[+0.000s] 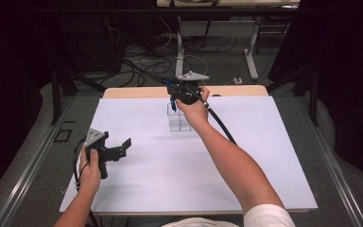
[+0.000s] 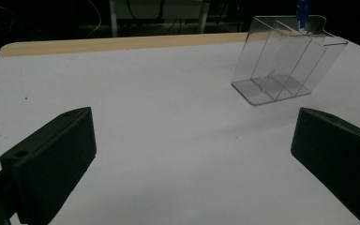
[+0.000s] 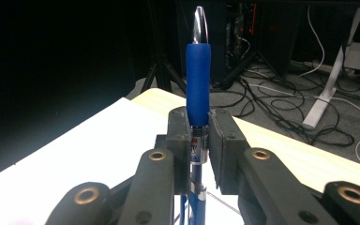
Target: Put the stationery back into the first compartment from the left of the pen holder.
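A blue pen (image 3: 198,75) with a rubber grip and a metal tip stands between the jaws of my right gripper (image 3: 199,136), which is shut on its barrel. In the high view the right gripper (image 1: 171,92) hangs over the far part of the table, with the pen (image 1: 171,100) upright above a clear plastic holder (image 1: 179,120). From the left gripper view, the pen's lower end (image 2: 301,14) is at the top rim of the holder (image 2: 286,65), which has several compartments. My left gripper (image 1: 125,147) rests at the table's left, open, with nothing between its jaws (image 2: 192,131).
A white sheet (image 1: 170,175) covers most of the wooden table (image 1: 137,92). Beyond the far edge lie loose cables (image 1: 142,66) and table legs (image 1: 253,52) on the floor. Dark curtains close in both sides.
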`<state>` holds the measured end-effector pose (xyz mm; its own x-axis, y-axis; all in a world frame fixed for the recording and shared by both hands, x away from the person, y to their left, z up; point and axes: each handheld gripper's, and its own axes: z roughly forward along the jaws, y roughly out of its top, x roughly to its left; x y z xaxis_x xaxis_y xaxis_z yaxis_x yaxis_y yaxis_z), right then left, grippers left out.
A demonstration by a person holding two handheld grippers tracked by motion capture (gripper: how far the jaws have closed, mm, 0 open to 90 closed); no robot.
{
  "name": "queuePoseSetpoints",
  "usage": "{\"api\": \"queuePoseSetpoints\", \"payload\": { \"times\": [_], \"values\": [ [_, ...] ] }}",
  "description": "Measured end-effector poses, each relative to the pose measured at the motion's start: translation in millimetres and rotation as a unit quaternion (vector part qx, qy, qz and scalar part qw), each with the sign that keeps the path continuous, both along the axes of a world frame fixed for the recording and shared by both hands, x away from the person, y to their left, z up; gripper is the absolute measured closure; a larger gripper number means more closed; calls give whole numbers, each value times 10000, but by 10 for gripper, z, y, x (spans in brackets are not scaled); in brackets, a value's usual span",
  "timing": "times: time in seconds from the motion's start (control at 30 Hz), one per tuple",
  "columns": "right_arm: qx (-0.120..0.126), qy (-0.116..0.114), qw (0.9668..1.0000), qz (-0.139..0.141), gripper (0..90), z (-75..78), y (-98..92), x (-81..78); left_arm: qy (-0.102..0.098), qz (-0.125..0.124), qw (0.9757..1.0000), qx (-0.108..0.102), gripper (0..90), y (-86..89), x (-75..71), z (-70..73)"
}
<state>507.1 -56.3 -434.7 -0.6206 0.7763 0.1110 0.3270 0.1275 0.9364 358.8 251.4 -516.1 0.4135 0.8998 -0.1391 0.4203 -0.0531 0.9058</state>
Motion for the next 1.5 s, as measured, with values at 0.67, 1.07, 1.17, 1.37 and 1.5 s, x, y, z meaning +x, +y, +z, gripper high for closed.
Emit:
{"api": "queuePoseSetpoints", "payload": {
  "times": [0.67,1.07,1.17,1.37,1.5],
  "values": [
    [-219,97,9997,76,795,-154,16,-13,2,-12,10000,3,2,0,3,-3],
    [-162,152,9997,140,711,-132,-3,-48,-3,-16,10000,9,2,-6,4,-5],
    [-171,148,9996,189,653,-100,-23,-67,4,-16,10000,19,2,-5,6,-8],
    [-265,307,9988,279,510,-44,-83,-112,-7,-9,10000,28,2,-3,3,-3],
    [-432,285,9983,266,447,-1,-145,-175,-4,0,10000,31,2,-1,3,-3]
  ]
}}
